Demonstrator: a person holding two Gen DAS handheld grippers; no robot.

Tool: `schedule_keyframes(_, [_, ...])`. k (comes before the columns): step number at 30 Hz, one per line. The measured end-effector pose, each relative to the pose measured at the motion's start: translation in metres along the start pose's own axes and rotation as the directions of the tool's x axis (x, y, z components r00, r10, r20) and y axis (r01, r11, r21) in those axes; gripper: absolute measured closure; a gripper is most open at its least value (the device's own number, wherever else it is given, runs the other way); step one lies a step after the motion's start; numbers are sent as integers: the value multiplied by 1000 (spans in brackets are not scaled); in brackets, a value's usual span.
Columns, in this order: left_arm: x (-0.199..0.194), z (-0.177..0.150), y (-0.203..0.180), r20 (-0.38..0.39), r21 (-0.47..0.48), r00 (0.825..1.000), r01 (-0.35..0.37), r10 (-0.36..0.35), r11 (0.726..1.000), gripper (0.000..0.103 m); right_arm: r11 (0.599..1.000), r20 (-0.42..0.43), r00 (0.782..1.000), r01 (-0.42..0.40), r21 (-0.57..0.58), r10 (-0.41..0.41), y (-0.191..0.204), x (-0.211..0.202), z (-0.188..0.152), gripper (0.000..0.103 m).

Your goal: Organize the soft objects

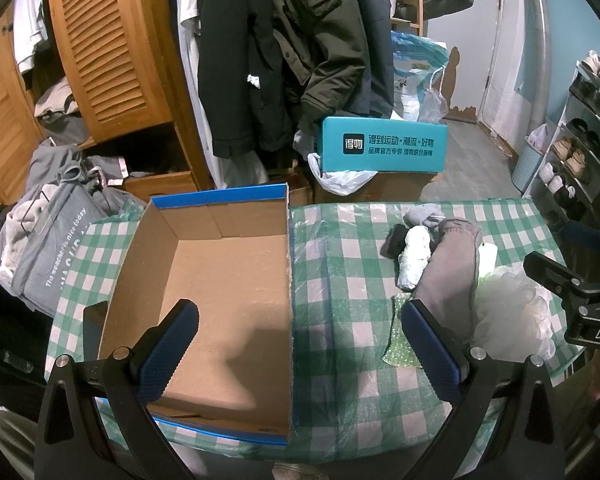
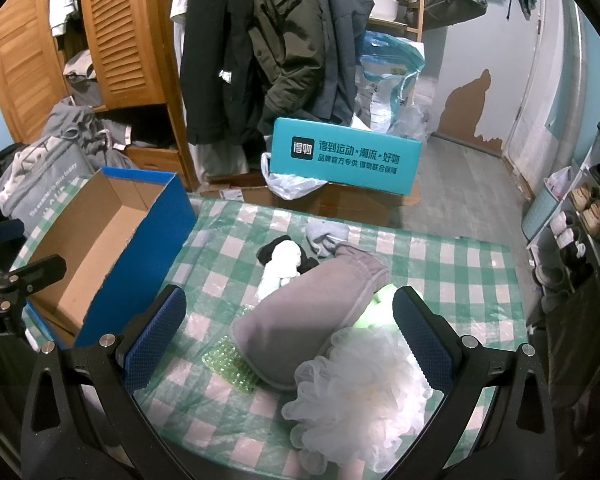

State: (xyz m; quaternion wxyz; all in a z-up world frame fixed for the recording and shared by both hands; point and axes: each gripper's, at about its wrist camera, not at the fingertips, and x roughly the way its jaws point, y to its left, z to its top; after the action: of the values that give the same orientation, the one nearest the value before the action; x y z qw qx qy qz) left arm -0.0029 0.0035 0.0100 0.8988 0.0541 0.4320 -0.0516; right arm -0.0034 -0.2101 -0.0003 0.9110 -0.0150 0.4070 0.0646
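Observation:
An empty cardboard box with blue sides (image 1: 228, 288) (image 2: 100, 248) sits on the left of the green checked table (image 1: 340, 264) (image 2: 452, 276). To its right lie a grey rolled cloth (image 1: 448, 268) (image 2: 304, 312), a white mesh bath puff (image 1: 512, 308) (image 2: 364, 392), a white sock (image 1: 414, 256) (image 2: 280, 268), a black sock (image 1: 396, 240) (image 2: 270, 254), a small grey sock (image 1: 424, 214) (image 2: 324, 238) and a green bubble-wrap piece (image 1: 400, 336) (image 2: 230, 364). My left gripper (image 1: 300, 348) hangs open over the box's right wall. My right gripper (image 2: 290, 340) stands open above the grey cloth and the puff.
Behind the table stand a teal box (image 1: 380, 144) (image 2: 344, 158) on cartons, hanging coats (image 1: 284, 48) and a wooden louvred wardrobe (image 1: 108, 48). A grey bag of clothes (image 1: 56, 248) sits at the left. A shoe rack (image 1: 580, 140) lines the right wall.

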Motion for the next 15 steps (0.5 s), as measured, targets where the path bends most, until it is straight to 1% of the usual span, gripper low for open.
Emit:
schedule_keyframes(11, [0,-1,3,-2,3,1000,-5,5,1000,1,1000,-3,1000,3,-1,-3,2,1,-1,1])
schedule_keyframes(15, [6,-1,0,-19,5,1000,9,-9,1000,1,1000,-10,1000,13,1,-13,-9,-3,0,1])
